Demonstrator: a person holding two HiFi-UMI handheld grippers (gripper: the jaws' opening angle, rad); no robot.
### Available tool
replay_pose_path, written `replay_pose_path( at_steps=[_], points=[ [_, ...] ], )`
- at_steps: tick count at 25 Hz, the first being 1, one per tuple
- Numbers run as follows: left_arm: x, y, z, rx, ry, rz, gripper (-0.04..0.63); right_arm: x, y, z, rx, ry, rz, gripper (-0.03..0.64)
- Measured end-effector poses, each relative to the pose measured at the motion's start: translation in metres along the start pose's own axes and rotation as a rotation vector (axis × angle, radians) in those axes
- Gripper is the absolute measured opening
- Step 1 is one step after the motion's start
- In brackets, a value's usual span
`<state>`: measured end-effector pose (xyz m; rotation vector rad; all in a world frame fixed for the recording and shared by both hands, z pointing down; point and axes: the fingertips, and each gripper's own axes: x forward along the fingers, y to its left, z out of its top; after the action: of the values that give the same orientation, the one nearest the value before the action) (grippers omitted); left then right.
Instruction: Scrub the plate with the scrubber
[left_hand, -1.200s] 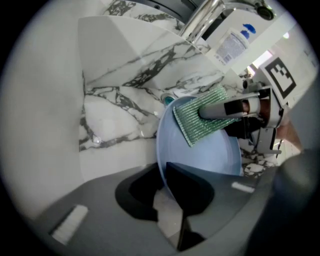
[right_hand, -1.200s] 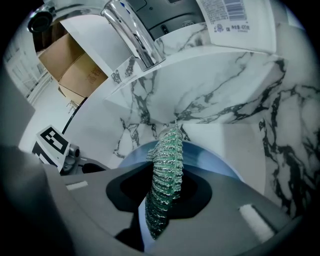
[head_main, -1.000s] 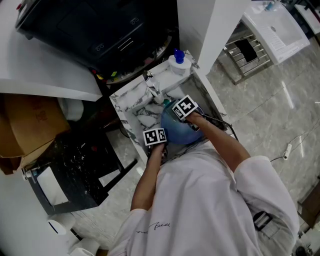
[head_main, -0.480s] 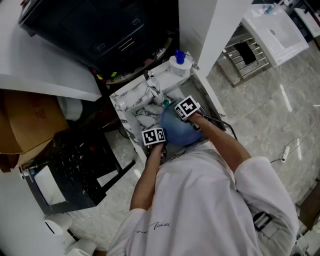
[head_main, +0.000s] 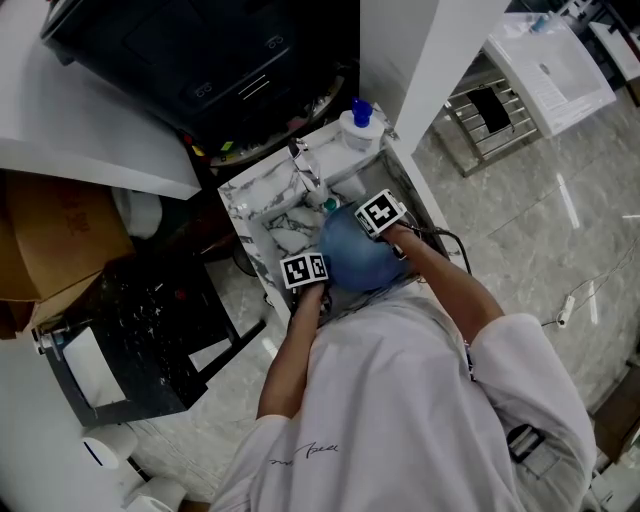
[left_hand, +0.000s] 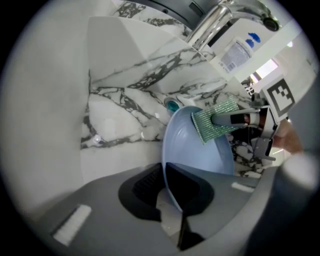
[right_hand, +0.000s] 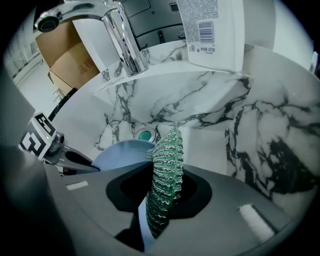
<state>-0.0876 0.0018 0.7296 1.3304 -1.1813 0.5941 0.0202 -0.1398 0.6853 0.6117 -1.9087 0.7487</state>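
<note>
Clamped shut, both pairs of jaws, each with something in its bite: the left gripper (left_hand: 172, 197) has closed on the near rim of the blue plate (left_hand: 200, 155), with just the thin edge between the dark pads. The plate is tipped up on its edge over the marble sink (left_hand: 125, 100), its hollow face turned toward the other tool. Across from it, the right gripper (right_hand: 160, 200) is pinching a green mesh scrubber (right_hand: 165, 175), which stands up out of the jaws like a ribbed fan. From the left gripper view the scrubber lies flat against the upper part of the plate's inner face, right up near the far rim, and it looks like contact. Just past the plate's edge the teal drain (right_hand: 146, 134) shows at the bottom of the basin. The chrome faucet (right_hand: 120, 35) arches over the back of the sink, and a white soap bottle (right_hand: 210, 30) with a printed label stands on the ledge beside it. From the head view, the plate sits between the two marker cubes at the front of the sink. Both of the person's forearms reach down to it out of a white shirt (head_main: 400, 400).
</note>
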Motion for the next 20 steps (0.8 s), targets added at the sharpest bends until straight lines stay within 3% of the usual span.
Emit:
replay_pose_path(
  at_steps=[13,20],
  points=[
    [-0.002,0.002,0.003,-0.022,-0.019,0.009,0.077,-0.012,-0.022,-0.001,-0.141,0.042,-0.116,0.063],
    [-0.001,0.003,0.006,-0.043,-0.038,0.009,0.075,-0.011,-0.026,-0.021,-0.175,0.149,-0.130,0.063]
  ],
)
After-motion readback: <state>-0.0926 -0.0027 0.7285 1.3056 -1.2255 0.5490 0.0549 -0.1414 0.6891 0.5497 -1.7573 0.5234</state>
